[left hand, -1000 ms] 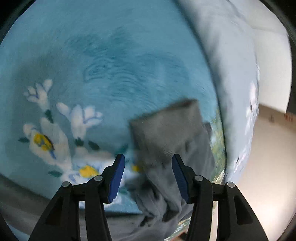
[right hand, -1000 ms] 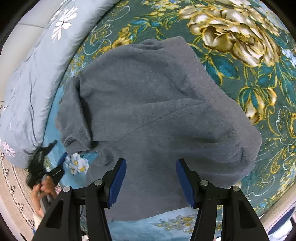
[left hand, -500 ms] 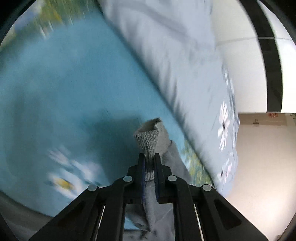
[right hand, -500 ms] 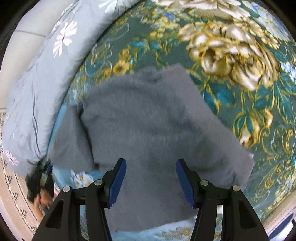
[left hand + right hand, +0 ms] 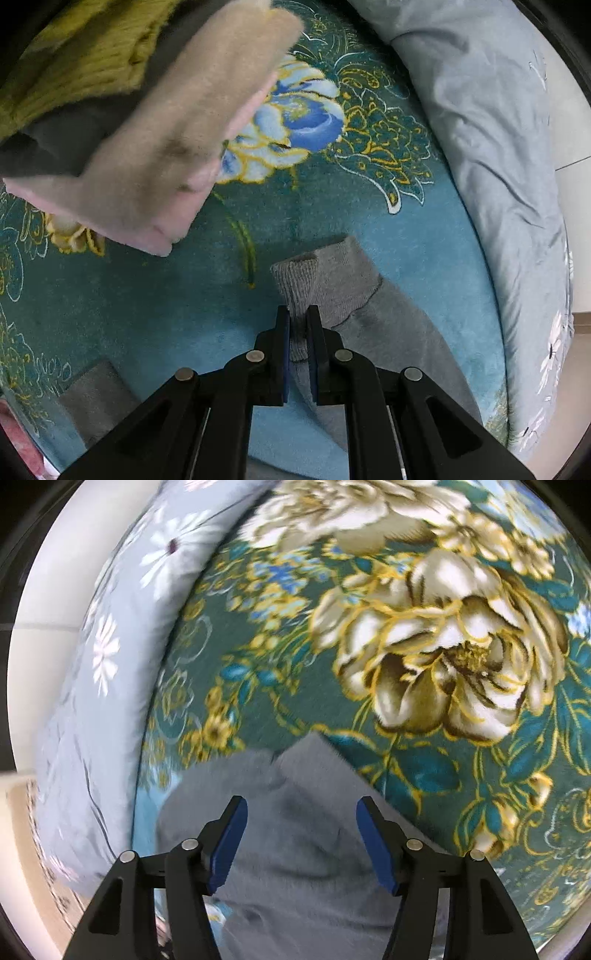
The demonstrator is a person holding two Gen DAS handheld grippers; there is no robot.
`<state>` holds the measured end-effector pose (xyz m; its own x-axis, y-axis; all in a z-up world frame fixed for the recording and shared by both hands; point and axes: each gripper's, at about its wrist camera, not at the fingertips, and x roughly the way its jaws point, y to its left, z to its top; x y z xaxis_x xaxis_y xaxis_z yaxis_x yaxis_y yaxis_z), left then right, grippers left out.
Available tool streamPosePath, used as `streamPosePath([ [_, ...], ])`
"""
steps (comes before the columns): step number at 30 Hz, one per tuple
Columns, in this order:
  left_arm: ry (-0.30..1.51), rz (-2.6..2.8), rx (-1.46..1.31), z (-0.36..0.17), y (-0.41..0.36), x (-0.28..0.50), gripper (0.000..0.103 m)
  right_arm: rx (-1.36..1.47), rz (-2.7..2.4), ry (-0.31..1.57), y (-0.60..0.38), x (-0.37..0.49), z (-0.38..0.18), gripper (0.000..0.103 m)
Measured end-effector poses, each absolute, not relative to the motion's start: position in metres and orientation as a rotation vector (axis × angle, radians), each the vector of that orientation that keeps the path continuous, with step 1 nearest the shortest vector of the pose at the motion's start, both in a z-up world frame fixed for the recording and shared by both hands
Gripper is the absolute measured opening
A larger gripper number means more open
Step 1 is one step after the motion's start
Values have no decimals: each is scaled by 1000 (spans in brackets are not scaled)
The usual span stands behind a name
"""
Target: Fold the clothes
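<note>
My left gripper (image 5: 298,314) is shut on the ribbed cuff of a grey sweater's sleeve (image 5: 369,317), lifted above the teal floral blanket (image 5: 147,314). The sleeve trails down and to the right under the gripper. In the right wrist view the grey sweater's body (image 5: 295,849) lies flat on the blanket (image 5: 424,646), its far corner pointing up the frame. My right gripper (image 5: 300,812) hovers over it, its jaws opening, and the blue pads press on nothing.
A stack of folded clothes, beige-pink (image 5: 166,122) on dark grey with an olive knit (image 5: 74,55), lies upper left. A pale blue flowered duvet (image 5: 498,147) runs along the blanket's edge and shows in the right wrist view as a flowered duvet (image 5: 103,686). Another grey fold (image 5: 96,398) sits lower left.
My left gripper went from open over the sleeve to shut on its cuff, then carried it across the blanket towards the folded stack. My right gripper moved up along the sweater.
</note>
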<state>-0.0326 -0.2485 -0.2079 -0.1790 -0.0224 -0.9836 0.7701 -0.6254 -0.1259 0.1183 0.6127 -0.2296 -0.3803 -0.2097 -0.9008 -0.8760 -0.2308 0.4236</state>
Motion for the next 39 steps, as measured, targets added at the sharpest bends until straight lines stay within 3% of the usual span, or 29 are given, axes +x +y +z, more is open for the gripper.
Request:
streamPosePath([
  [14,740,-1871,1587,-188,-240,-61,8,-1341,1592,1635,640,104,-286,65],
  [23,746,-1849,1586,-192,-243,-61,8,-1490,1781,1763,635,92,-274,66],
  [24,752,-1848,1584,-192,-243,-61,8,-1494,1813,1771,633,91,-271,64],
  [27,763,-1845,1577,-193,-242,-63,8,-1518,1878,1803,625,87,-268,41],
  [31,768,-1851,1578,-192,-240,-67,8,-1675,1864,1624,607,68,-273,26],
  [34,770,-1898,1551,-183,-239,-71,8,-1625,1880,1554,601,64,-265,7],
  [39,806,-2034,1418,-152,-246,-80,8,-1271,2025,1538,632,79,-216,5],
])
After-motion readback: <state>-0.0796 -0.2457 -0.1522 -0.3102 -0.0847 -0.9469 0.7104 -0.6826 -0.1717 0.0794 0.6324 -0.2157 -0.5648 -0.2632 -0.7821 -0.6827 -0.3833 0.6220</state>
